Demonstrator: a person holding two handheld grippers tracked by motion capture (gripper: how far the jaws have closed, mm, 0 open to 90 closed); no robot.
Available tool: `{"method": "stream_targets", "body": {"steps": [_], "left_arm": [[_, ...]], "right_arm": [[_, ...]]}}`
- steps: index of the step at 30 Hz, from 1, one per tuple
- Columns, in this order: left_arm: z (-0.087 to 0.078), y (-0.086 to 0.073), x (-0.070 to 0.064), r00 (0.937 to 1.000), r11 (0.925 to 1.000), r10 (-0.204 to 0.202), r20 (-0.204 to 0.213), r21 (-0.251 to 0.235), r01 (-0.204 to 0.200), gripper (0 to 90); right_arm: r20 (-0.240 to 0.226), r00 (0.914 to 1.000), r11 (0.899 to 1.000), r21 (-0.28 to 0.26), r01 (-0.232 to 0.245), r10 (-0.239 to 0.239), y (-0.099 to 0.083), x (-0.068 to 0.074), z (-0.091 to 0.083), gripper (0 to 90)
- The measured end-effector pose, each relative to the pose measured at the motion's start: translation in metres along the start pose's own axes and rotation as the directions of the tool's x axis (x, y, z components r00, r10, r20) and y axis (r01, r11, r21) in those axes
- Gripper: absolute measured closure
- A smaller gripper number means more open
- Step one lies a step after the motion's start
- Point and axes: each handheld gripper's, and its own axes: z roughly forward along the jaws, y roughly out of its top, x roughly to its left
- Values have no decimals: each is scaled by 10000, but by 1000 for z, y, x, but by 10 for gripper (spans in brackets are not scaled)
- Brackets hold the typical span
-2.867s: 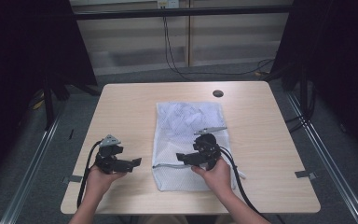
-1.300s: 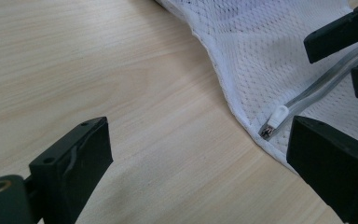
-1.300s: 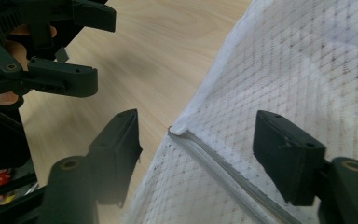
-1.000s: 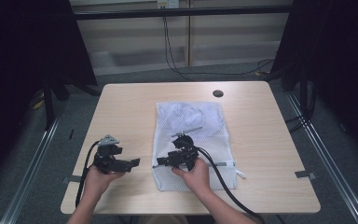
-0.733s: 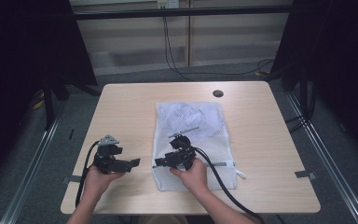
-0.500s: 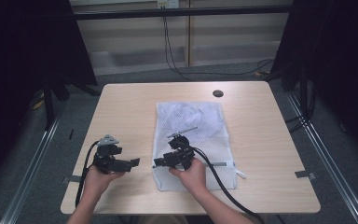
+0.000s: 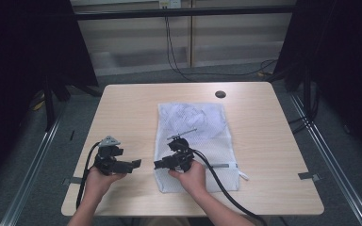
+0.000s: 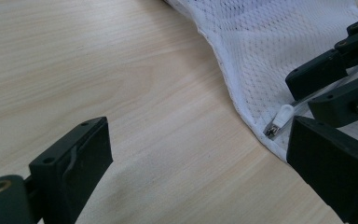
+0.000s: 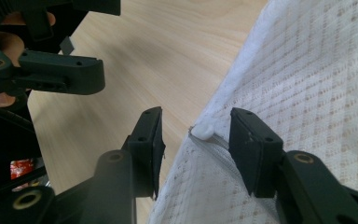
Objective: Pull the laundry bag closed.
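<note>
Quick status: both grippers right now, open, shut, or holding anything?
Left gripper: open, holding nothing, over bare table.
Right gripper: open, jaws either side of the zipper pull at the mesh bag edge, not yet closed.

Mesh bag (image 7: 195, 141) lies mid-counter (image 7: 273, 141); zipper pull (image 8: 279, 120) at its near-left edge, btwn right gripper's (image 7: 162, 164) jaws; left gripper (image 7: 134, 164) just left.

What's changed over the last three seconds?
The right gripper slid left along the mesh bag to its left edge, jaws open around the zipper pull, not yet closed. The left gripper, open, and the bag stayed put.
</note>
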Motion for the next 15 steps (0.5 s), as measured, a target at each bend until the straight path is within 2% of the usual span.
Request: {"method": "stream_targets", "body": {"steps": [6, 15], "left_arm": [[0, 0, 1, 9999, 9999, 100, -23, 106, -100, 65], [-1, 0, 2, 10000, 10000, 9, -98, 23, -9, 66]], "right_arm": [[7, 10000, 9997, 251, -46, 46, 0, 2, 6, 613], [182, 9998, 9989, 473, 35, -44, 2, 3, 13, 675]]}}
